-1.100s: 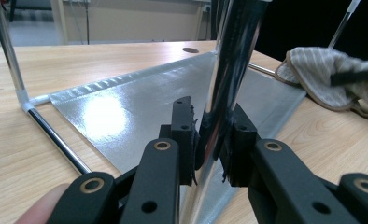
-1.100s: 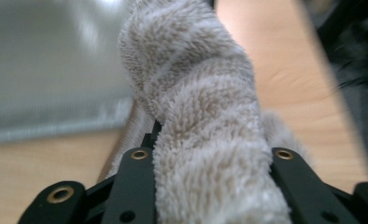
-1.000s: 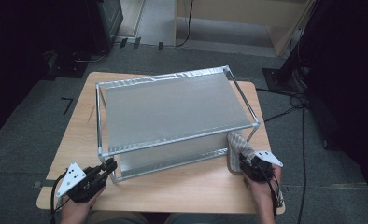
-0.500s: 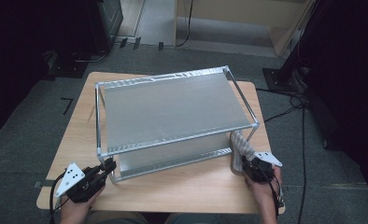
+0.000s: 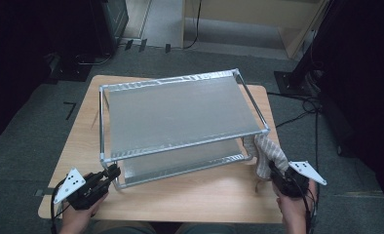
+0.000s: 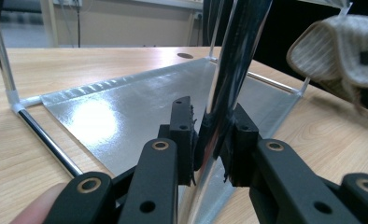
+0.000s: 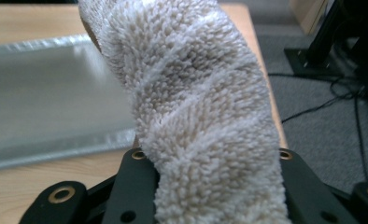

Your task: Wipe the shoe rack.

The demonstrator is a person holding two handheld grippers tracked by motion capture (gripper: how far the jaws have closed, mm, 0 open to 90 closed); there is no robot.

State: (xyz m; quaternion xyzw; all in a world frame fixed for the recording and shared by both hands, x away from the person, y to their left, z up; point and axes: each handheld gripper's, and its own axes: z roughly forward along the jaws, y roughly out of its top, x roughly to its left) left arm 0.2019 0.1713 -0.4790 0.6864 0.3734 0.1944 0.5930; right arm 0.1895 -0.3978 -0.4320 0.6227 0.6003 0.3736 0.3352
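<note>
Now, notes view by view.

High view, rack: a two-tier metal shelf rack [image 5: 180, 122] stands on the wooden table [image 5: 190, 200], taking up most of the top; only a bare strip shows at the near edge.
High view, left gripper: the left gripper [image 5: 113, 171] sits at the rack's near left corner post, jaws closed on it.
High view, right gripper: the right gripper [image 5: 274, 171] is at the near right corner, holding a pale towel [image 5: 267, 152] that drapes against the rack's right end.

Left gripper view, grip: the jaws are almost shut, pinching the chrome post [image 6: 233, 70] between the pads [image 6: 182, 126]; the lower shelf sheet [image 6: 140, 102] spreads behind, and the towel [image 6: 336, 51] hangs off at upper right.

Right gripper view, grip: the jaws have just been closing and now clamp the bunched towel [image 7: 196, 116], whose terry folds rise between them; the lower shelf [image 7: 46, 107] lies blurred to the left.

Risk, slip: the post is smooth and round, so I judge the left hold could skid if the rack gets pushed during wiping.
Risk, snag: loose towel may catch on the right corner joint or frame tube.
Risk, drop: the bite is on a thick bunch; a fold could pull free.

Room: tight between the tiers; free space lies above the top shelf and off the right table edge, which is close to the right hand.
</note>
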